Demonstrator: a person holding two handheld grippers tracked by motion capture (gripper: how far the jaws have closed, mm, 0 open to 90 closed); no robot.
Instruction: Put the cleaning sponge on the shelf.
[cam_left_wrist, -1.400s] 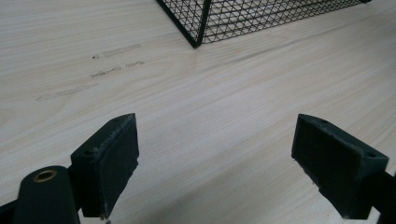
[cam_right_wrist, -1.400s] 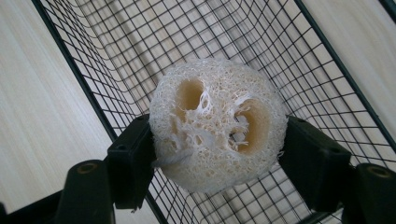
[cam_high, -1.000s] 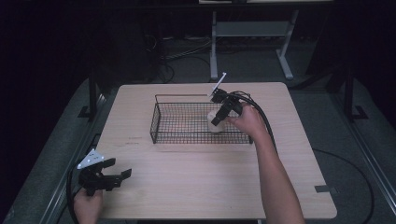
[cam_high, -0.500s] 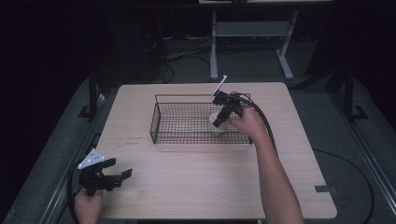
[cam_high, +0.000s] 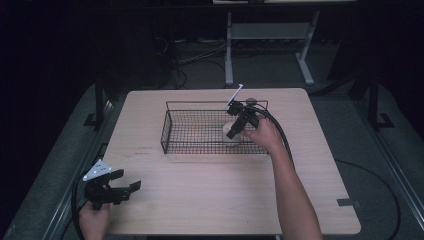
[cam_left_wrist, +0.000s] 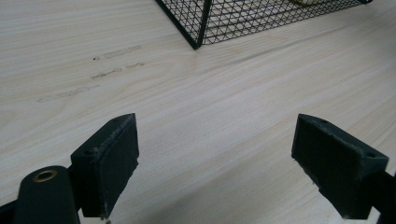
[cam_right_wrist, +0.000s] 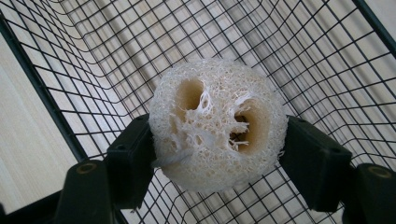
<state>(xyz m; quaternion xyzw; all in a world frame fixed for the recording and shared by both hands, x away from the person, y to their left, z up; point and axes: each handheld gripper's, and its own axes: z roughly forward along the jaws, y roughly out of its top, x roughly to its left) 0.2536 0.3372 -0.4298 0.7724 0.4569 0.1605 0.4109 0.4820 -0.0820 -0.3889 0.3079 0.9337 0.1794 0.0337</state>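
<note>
Wooden table (cam_high: 215, 200), wire basket (cam_high: 200, 131), dark room, metal stand (cam_high: 265, 35)

A light wood-grain counter (cam_high: 210, 200) stands on a grey floor (cam_high: 380, 150) in a dark room, lit from above. Behind it a pale metal frame (cam_high: 265, 35) with two legs rises out of the gloom, and black cables (cam_high: 190, 55) lie tangled on the floor beside it.
</note>
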